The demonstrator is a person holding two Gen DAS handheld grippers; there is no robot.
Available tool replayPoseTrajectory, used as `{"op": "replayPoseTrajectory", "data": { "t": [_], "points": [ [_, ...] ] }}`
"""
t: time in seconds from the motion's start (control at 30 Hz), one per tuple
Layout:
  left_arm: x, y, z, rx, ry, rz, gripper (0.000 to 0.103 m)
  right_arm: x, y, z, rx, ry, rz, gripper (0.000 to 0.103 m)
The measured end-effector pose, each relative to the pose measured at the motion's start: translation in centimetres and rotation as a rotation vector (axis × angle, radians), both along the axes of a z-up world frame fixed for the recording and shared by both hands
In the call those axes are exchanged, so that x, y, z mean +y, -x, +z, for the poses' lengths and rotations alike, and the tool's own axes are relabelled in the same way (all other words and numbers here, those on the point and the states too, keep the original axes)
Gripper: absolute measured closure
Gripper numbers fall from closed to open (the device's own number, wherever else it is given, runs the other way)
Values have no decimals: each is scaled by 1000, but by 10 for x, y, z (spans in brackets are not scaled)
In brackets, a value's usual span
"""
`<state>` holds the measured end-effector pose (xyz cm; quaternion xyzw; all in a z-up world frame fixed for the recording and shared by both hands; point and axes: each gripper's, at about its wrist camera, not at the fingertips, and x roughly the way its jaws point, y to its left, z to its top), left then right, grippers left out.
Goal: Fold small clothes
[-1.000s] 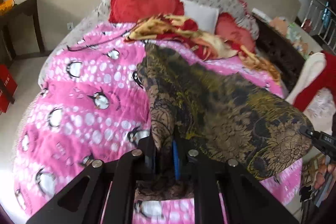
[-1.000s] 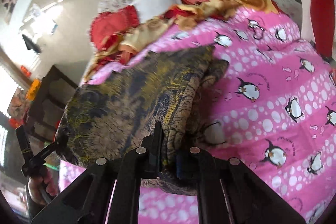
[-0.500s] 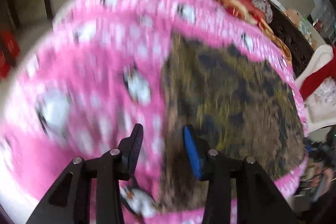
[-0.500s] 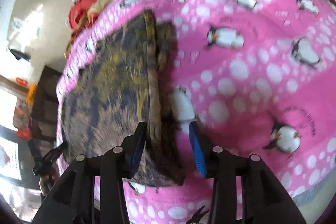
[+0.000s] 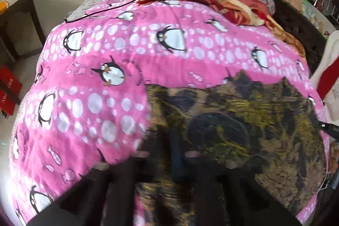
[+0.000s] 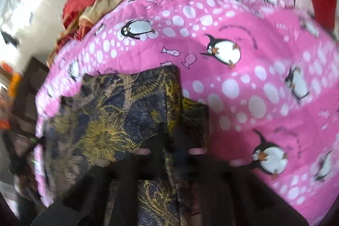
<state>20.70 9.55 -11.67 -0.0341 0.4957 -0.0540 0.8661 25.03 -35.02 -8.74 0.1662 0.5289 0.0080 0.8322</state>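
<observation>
While both tongs sit closed on its near edge | item: dark floral garment (image 5: 243, 132), flat on pink penguin blanket (image 5: 101, 111) | left gripper (image 5: 169, 154), right gripper (image 6: 171, 151) pinch cloth | advice: lift both corners evenly, fold away, keep edges aligned.

the left gripper (image 5: 169, 154), blurred at bottom centre, has just closed its jaws over the near edge of the dark patterned garment (image 5: 243, 130), which lies lower right on the pink penguin blanket (image 5: 95, 77).
</observation>
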Motion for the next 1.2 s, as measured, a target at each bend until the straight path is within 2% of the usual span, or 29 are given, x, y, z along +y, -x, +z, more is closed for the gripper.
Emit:
{"op": "replayPoseTrajectory", "data": {
  "t": [0.13, 0.17, 0.2, 0.27, 0.33, 0.4, 0.43, 0.47, 0.57, 0.67, 0.73, 0.8, 0.9, 0.97, 1.03, 1.07, 1.1, 1.2],
  "points": [
    [11, 2, 11, -82, 30, 29, 100, 8, 12, 24, -71, 101, -10, 103],
    [11, -1, 7, -85, 23, 37, 100, 8, 16, 28, -88, 125, -24, 103],
    [9, -7, -3, -50, 8, 39, 100, 8, 13, 28, -87, 138, -32, 103],
    [7, -16, -20, 12, -8, 36, 98, 1, 8, 9, -31, 145, -59, 103],
    [5, -15, -17, -8, -18, 35, 98, -10, 6, -9, 0, 96, -96, 103],
    [5, -7, -2, -45, -20, 37, 88, -15, 9, -8, -9, 49, -127, 103],
    [5, -3, 6, -61, -32, 37, 76, -16, 12, -2, -21, 46, -130, 91],
    [5, 1, 13, -77, -51, 43, 64, -17, 15, 3, -29, 62, -130, 85],
    [2, 16, 32, -129, -95, 55, 49, -19, 26, 27, -80, 89, -139, 82],
    [-6, 34, 47, -154, -126, 43, 47, -7, 41, 50, -125, 49, -114, 81],
    [-12, 45, 52, -161, -138, 34, 45, 13, 55, 59, -140, -11, -54, 81],
    [-19, 57, 56, -169, -149, 16, 45, 30, 63, 55, -128, -70, -4, 81],
    [-30, 71, 58, -174, -160, -5, 44, 49, 77, 28, -52, -165, 56, 81],
    [-35, 80, 59, -172, -160, -15, 44, 45, 80, 5, 17, -133, 22, 81],
    [-40, 87, 61, -173, -157, -26, 44, 31, 87, -5, 24, -174, -28, 91],
    [-42, 90, 61, -175, -155, -28, 44, 26, 90, -3, 18, -189, -49, 92],
    [-44, 92, 61, -173, -154, -29, 43, 25, 92, 0, 14, -187, -58, 91],
    [-49, 99, 56, -160, -116, -20, 38, 36, 96, 18, -17, -100, -34, 79]
  ]
}}
